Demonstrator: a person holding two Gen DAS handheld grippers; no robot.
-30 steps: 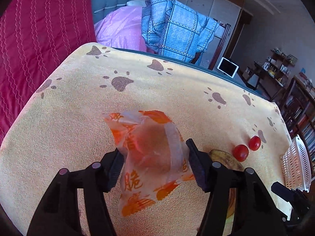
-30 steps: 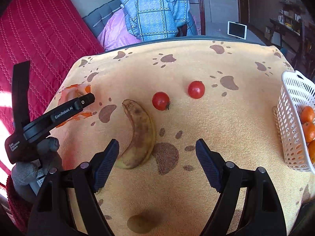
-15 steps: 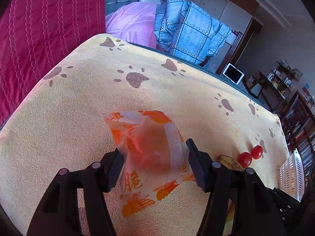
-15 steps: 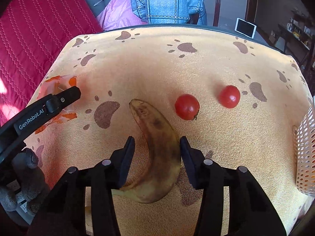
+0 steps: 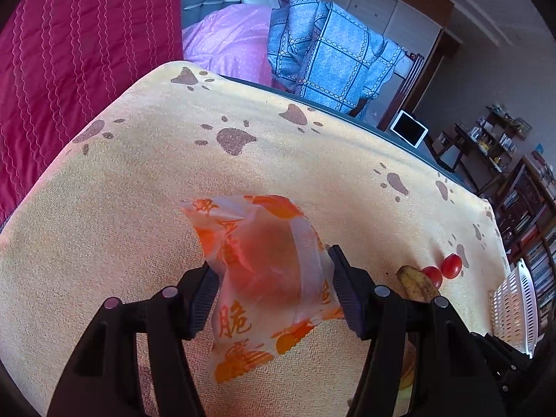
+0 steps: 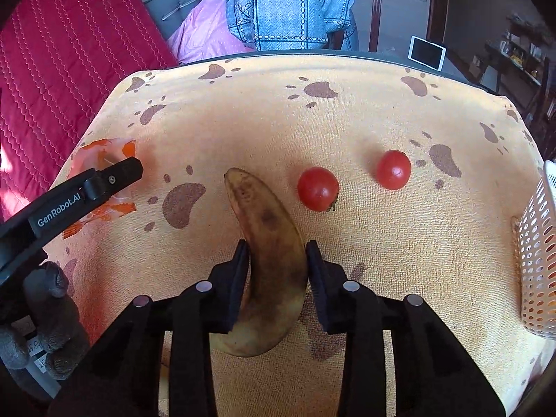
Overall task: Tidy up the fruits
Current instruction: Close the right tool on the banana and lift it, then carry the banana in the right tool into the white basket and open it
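Banana (image 6: pixel 274 257), brown-spotted, lay on the paw-print towel (image 6: pixel 382 260) between the right gripper (image 6: pixel 278 271), whose jaws were closing against its sides; two tomatoes (image 6: pixel 318 188) sat just beyond. "GenRobot.AI" was printed on the left gripper (image 5: pixel 274 295), which clasped an orange packet (image 5: pixel 267 274) bearing the character 脆
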